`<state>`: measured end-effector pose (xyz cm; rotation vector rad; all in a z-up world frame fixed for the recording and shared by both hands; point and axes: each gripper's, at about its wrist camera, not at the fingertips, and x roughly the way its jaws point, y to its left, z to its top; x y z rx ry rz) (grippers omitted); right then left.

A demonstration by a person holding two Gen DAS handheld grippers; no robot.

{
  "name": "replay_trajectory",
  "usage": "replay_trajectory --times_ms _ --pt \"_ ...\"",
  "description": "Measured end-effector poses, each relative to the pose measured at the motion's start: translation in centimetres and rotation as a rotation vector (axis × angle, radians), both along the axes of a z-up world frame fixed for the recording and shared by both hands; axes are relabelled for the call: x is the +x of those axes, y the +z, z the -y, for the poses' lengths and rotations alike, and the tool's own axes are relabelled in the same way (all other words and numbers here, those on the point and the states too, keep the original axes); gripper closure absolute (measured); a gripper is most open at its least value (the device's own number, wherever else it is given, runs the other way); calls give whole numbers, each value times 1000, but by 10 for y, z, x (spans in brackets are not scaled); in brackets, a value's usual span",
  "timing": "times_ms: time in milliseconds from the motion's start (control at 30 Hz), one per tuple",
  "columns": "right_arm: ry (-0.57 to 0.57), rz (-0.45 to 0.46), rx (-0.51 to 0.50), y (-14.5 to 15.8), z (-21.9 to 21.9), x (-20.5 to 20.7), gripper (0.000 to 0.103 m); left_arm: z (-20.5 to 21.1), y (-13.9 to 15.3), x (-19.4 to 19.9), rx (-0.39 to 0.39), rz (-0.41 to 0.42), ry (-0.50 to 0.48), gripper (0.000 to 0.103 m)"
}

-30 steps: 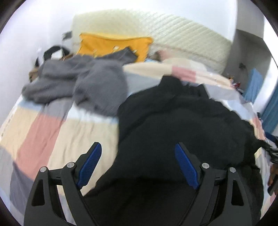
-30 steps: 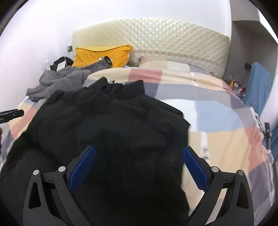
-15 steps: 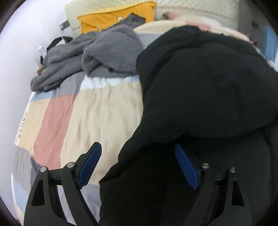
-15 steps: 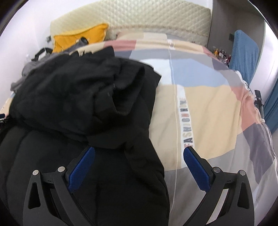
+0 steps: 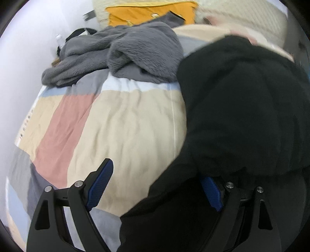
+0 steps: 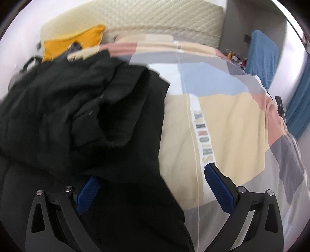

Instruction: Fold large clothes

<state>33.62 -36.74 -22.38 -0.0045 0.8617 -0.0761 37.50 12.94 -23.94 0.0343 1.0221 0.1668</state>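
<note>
A large black jacket (image 5: 242, 106) lies bunched on the patchwork bedspread (image 5: 126, 126). In the left wrist view it fills the right side. My left gripper (image 5: 155, 184) hangs open over the jacket's left edge. Black cloth drapes over its right pad (image 5: 211, 191), and its left pad is above bare bedspread. In the right wrist view the jacket (image 6: 77, 116) covers the left half, its upper part folded into a heap. My right gripper (image 6: 153, 186) is open across the jacket's right edge, with the left pad (image 6: 88, 192) partly under cloth.
A grey fleece garment (image 5: 135, 48) is crumpled at the far left of the bed, with a yellow pillow (image 5: 145, 13) behind it against the quilted headboard (image 6: 155, 19). A blue cloth (image 6: 261, 56) hangs by the right wall. Bare bedspread (image 6: 222, 120) lies right of the jacket.
Both grippers have sunk and tipped down toward the near part of the jacket, whose side edges now lie between the jaws. The jaws have stayed wide.
</note>
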Motion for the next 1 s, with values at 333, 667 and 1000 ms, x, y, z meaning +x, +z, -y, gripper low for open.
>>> replay_trajectory --times_ms 333,667,1000 --pt "-52 14 149 -10 32 6 1 -25 5 1 10 89 100 15" --pt "22 18 203 26 26 -28 1 -19 42 -46 -210 149 40 16" --pt "109 140 327 120 46 -134 1 -40 126 -142 -247 249 -18 16"
